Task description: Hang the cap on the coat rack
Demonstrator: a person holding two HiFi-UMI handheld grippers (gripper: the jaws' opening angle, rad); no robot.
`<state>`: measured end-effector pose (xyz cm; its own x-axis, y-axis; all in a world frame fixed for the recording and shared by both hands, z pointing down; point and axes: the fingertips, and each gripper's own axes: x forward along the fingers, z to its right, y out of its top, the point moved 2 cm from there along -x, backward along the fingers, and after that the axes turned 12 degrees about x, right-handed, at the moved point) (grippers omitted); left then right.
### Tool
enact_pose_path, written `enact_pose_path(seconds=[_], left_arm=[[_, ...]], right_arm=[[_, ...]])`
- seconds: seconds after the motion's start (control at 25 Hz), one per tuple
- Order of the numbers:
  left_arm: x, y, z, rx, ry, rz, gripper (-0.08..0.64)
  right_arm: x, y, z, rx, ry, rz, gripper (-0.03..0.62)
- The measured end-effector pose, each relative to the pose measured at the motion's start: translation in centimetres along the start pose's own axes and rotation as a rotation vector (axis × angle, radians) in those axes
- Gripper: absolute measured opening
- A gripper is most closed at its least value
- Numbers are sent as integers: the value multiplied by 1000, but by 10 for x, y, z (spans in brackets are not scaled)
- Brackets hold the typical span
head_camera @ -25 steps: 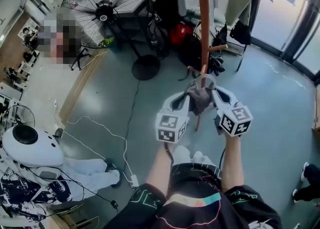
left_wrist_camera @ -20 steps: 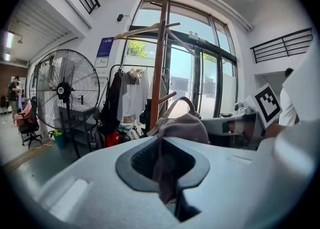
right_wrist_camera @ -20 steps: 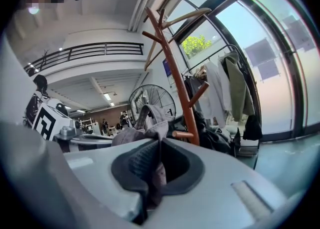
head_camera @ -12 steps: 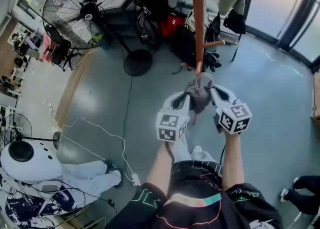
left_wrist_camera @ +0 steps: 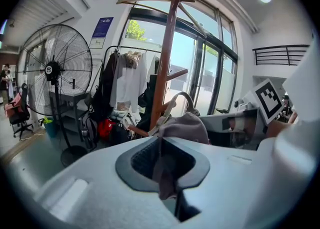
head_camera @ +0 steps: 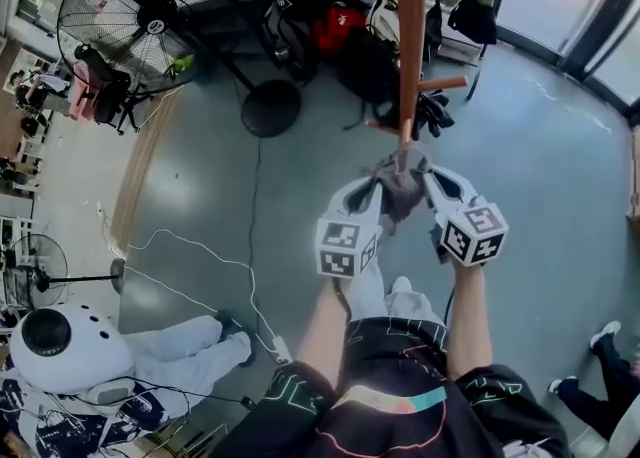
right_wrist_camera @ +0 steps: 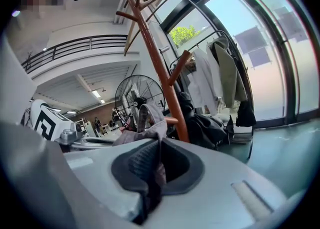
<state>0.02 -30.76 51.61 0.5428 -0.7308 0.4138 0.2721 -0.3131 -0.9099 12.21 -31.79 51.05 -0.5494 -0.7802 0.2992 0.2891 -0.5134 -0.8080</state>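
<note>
A grey cap (head_camera: 400,189) hangs between my two grippers in front of me in the head view. My left gripper (head_camera: 372,196) is shut on one side of its fabric and my right gripper (head_camera: 428,186) on the other. The brown wooden coat rack (head_camera: 410,36) stands just beyond the cap, with a short peg (head_camera: 443,83) sticking out to the right. In the left gripper view, cap cloth (left_wrist_camera: 182,125) is pinched in my left gripper (left_wrist_camera: 162,165), and the rack (left_wrist_camera: 165,58) rises behind. The right gripper view shows my right gripper (right_wrist_camera: 155,168) clamped on the cap (right_wrist_camera: 146,123), the rack (right_wrist_camera: 160,73) close ahead.
A big floor fan (head_camera: 140,16) and its round base (head_camera: 270,106) stand to the left of the rack. Bags and dark clothes (head_camera: 345,41) are piled at its foot. Cables (head_camera: 200,261) cross the floor at left. Another person's shoe (head_camera: 603,334) shows at the right edge.
Both grippers still hold the cap as before. The rack pole has drawn nearer in the head view and its top arms have left the frame. The shoes at the right have shifted.
</note>
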Motion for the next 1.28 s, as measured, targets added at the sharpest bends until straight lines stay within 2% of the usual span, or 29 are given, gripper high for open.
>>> enact_pose_path(seconds=[0.48, 0.84, 1.28], left_arm=[[26, -18, -12, -12, -24, -46, 31], [46, -16, -18, 1, -53, -78, 31], [66, -16, -17, -24, -78, -94, 31]], right_arm=[[24, -13, 17, 50, -19, -19, 9], [40, -10, 32, 93, -45, -7, 9], [44, -7, 44, 113, -82, -4, 9]])
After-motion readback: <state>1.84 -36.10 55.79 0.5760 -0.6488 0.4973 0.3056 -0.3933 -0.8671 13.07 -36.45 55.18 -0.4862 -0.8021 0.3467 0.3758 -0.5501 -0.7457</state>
